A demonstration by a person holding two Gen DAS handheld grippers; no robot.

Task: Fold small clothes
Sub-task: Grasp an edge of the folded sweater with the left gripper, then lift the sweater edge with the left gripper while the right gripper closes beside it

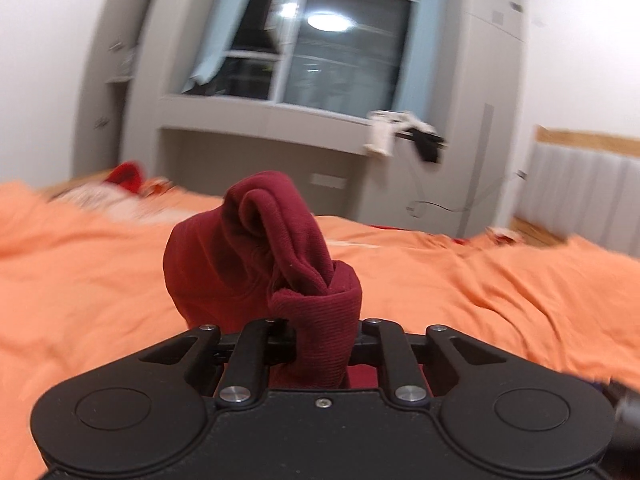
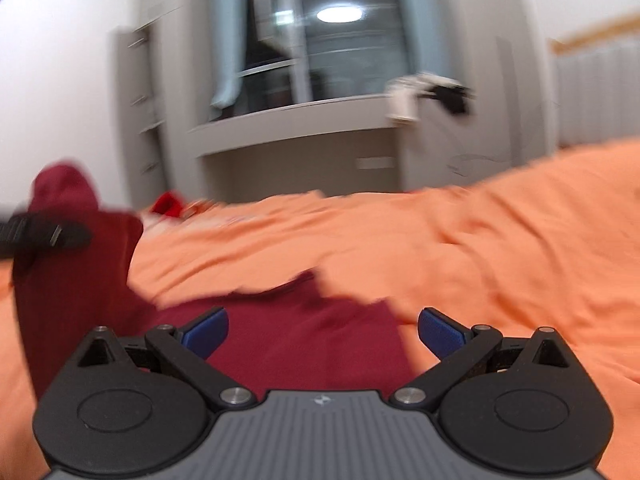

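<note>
Left gripper [image 1: 320,344] jaws clamped on a bunched dark red garment [image 1: 264,256], lifted above the orange bed cover [image 1: 500,280]. Right gripper [image 2: 322,334] jaws wide apart, hovering over the garment's spread part on the bed.

Left tongs [image 1: 320,340], closed on a bunched fold of dark red garment [image 1: 260,256]. Ribbed cuff or hem rolled over at the right of the bunch; remaining cloth standing up above the black linkage and hiding the fingertips. Beneath and beyond: orange bedspread [image 1: 480,288], rumpled, covering the bed. At far left on the bed: blurred red-and-white items [image 1: 124,188], kind not discernible. Background: grey built-in cabinets [image 1: 496,80] around a dark window [image 1: 340,44] reflecting a ceiling light, pale blue curtains [image 1: 216,28], grey padded headboard [image 1: 584,188] at right.
</note>
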